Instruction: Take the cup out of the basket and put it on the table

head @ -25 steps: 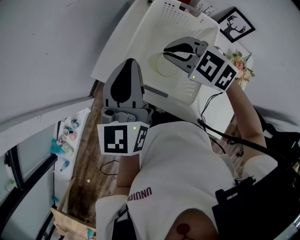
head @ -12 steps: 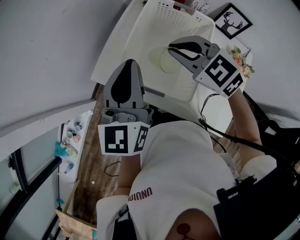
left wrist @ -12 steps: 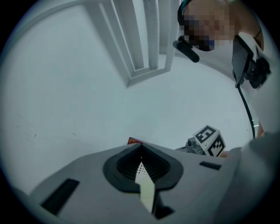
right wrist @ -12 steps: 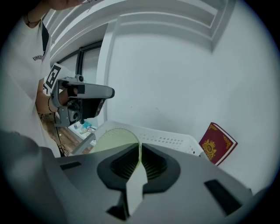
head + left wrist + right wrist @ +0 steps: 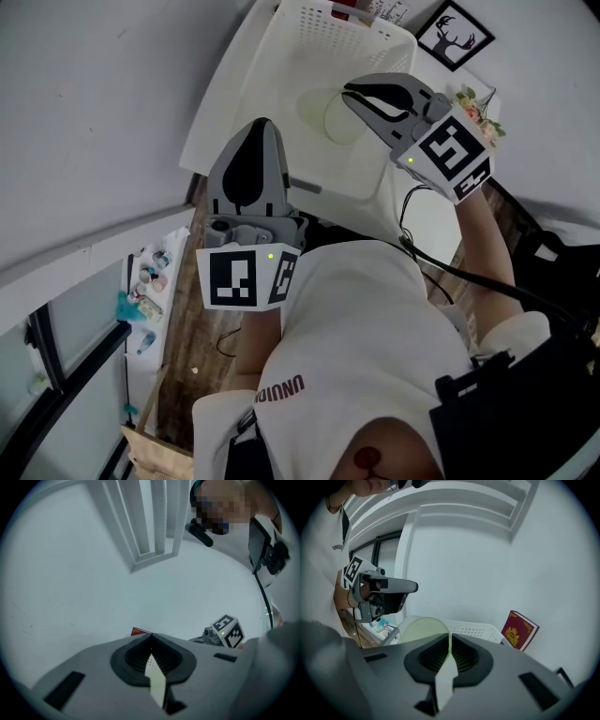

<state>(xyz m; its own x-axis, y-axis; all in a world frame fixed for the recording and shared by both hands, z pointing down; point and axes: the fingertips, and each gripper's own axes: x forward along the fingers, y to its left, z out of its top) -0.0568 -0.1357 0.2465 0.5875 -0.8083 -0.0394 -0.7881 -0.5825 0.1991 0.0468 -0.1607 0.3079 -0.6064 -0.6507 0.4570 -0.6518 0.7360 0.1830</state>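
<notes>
A pale green translucent cup [image 5: 325,118] hangs over the white perforated basket [image 5: 309,37], which stands on the white table [image 5: 220,108]. My right gripper [image 5: 349,92] is shut on the cup's rim. In the right gripper view the rim of the cup [image 5: 423,629] runs between the pads of the right gripper [image 5: 450,638], with the basket [image 5: 476,631] behind. My left gripper [image 5: 261,124] is held near the table's front edge, shut and holding nothing. In its own view the left gripper [image 5: 150,638] points at a bare wall.
A red book [image 5: 519,630] leans against the wall behind the basket. A framed deer picture [image 5: 454,37] and flowers [image 5: 478,105] stand at the table's far right. A tray of small bottles [image 5: 148,277] lies on the wooden floor at left. A black cable [image 5: 441,267] trails from my right arm.
My right gripper has moved to the right and a little farther away with the cup in its jaws. The left gripper has stayed where it was.
</notes>
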